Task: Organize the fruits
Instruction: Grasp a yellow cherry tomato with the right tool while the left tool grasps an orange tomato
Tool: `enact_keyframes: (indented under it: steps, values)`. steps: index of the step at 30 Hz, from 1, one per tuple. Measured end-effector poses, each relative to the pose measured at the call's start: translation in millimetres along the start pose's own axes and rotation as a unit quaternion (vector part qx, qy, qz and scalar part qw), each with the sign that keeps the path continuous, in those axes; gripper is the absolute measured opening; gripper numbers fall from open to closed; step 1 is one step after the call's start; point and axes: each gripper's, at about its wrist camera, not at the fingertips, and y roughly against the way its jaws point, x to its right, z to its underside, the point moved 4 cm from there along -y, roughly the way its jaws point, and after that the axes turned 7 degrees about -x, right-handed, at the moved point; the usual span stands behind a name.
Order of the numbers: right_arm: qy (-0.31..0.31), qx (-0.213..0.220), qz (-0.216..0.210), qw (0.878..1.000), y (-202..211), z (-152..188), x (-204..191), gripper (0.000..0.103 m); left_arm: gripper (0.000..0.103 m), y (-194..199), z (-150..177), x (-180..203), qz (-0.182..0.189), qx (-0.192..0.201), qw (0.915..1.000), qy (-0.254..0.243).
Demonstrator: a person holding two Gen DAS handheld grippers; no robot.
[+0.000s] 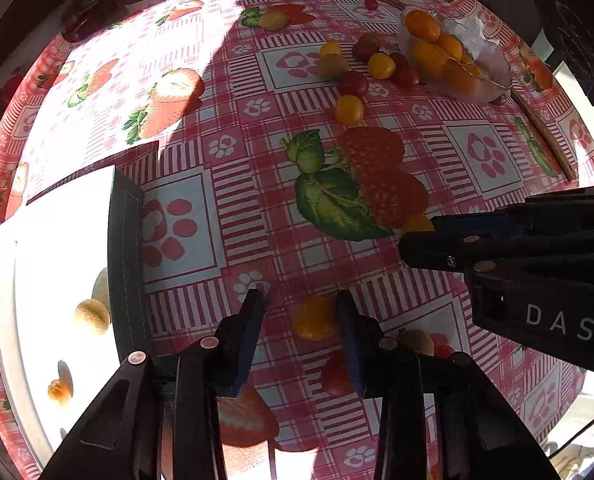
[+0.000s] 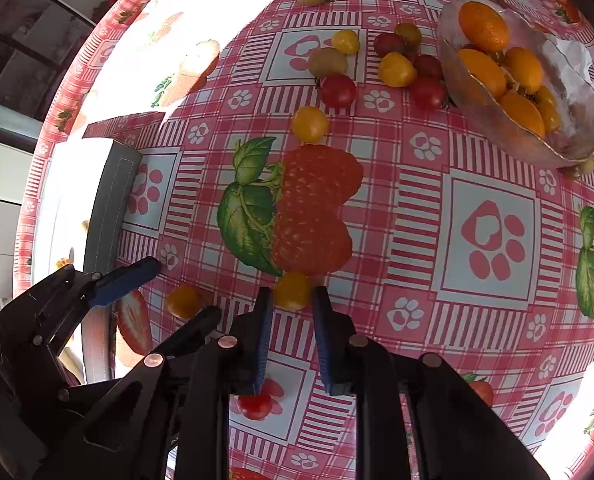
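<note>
My left gripper (image 1: 301, 300) is open low over the table, with a yellow cherry tomato (image 1: 314, 317) between its fingers, near the right one. A red tomato (image 1: 335, 372) lies under its right finger. My right gripper (image 2: 293, 296) is open with a second yellow tomato (image 2: 293, 289) at its fingertips; that gripper also shows in the left wrist view (image 1: 417, 240). The left gripper (image 2: 137, 276) appears in the right wrist view beside the first yellow tomato (image 2: 183, 301). Several red and yellow tomatoes (image 2: 337, 90) lie scattered farther off, next to a glass bowl (image 2: 569, 96) of kumquats (image 2: 483, 26).
A dark-rimmed tray (image 1: 125, 240) at the left, washed out by sunlight, holds a few small fruits (image 1: 92, 315). A red tomato (image 2: 255, 405) lies under the right gripper. A wooden board edge (image 1: 545, 132) runs along the far right. The strawberry-print tablecloth (image 2: 489, 232) covers the table.
</note>
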Motion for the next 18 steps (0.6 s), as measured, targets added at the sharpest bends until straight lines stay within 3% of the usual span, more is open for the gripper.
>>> enact_keyframes:
  steps: [1, 8, 18]
  values:
    - [-0.005, 0.001, -0.005, 1.0, 0, 0, 1, 0.022, 0.023, 1, -1, 1, 0.003, 0.001, 1.0, -0.002]
    - [-0.029, 0.017, -0.037, 0.999, 11, 8, 13, 0.022, 0.023, 16, 1, -10, 0.058, 0.019, 0.9973, 0.041]
    - [-0.036, 0.025, -0.058, 0.997, 26, 22, 12, 0.022, 0.023, 40, 12, -26, 0.058, 0.033, 0.9962, 0.056]
